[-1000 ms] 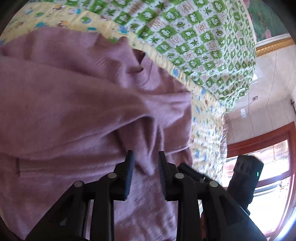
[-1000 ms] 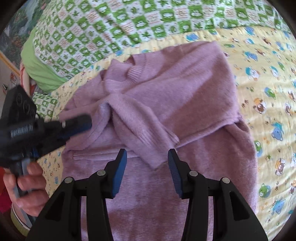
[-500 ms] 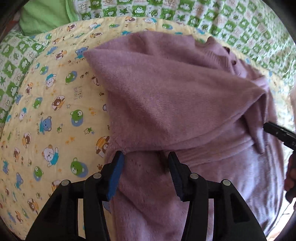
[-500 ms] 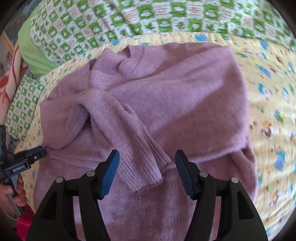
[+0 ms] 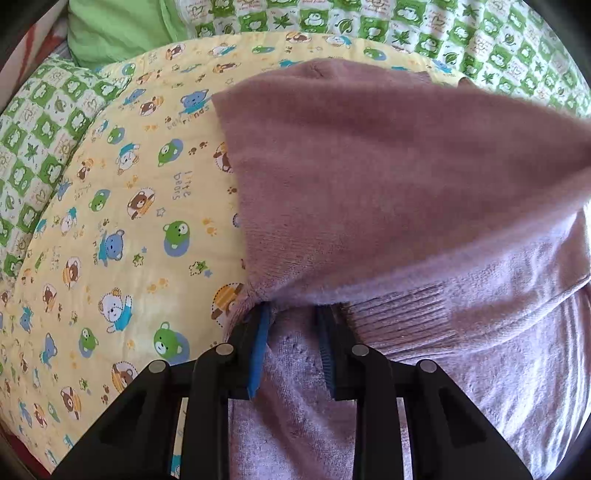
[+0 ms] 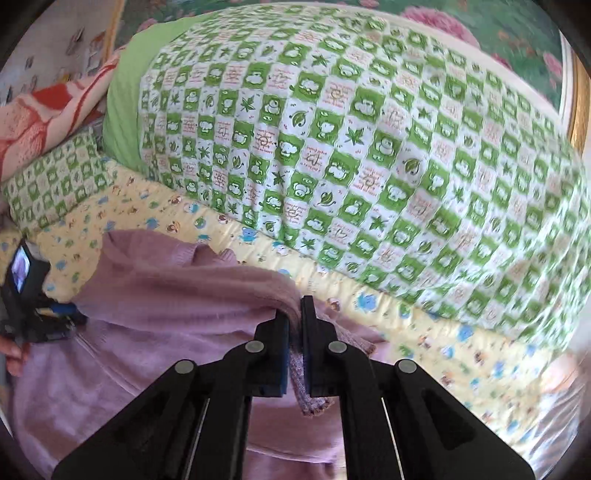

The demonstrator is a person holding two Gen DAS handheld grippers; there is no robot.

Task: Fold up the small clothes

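Observation:
A purple knit sweater (image 5: 388, 177) lies on a yellow bear-print quilt (image 5: 122, 236). My left gripper (image 5: 293, 314) is open, its fingertips tucked under the folded sweater edge at its left side. In the right wrist view my right gripper (image 6: 294, 317) is shut on a fold of the sweater (image 6: 177, 295) and holds it lifted, with a ribbed sleeve cuff (image 6: 310, 391) hanging between the fingers. The left gripper (image 6: 55, 317) also shows there at the far left, at the sweater's edge.
A green-and-white checked quilt (image 6: 351, 147) is piled behind the sweater. A plain green pillow (image 5: 118, 29) and a red-and-white blanket (image 6: 40, 110) lie at the back left. The yellow quilt stretches to the left of the sweater.
My right gripper has closed on the sweater and lifted it. My left gripper has pushed forward so its fingertips sit under the sweater's folded edge.

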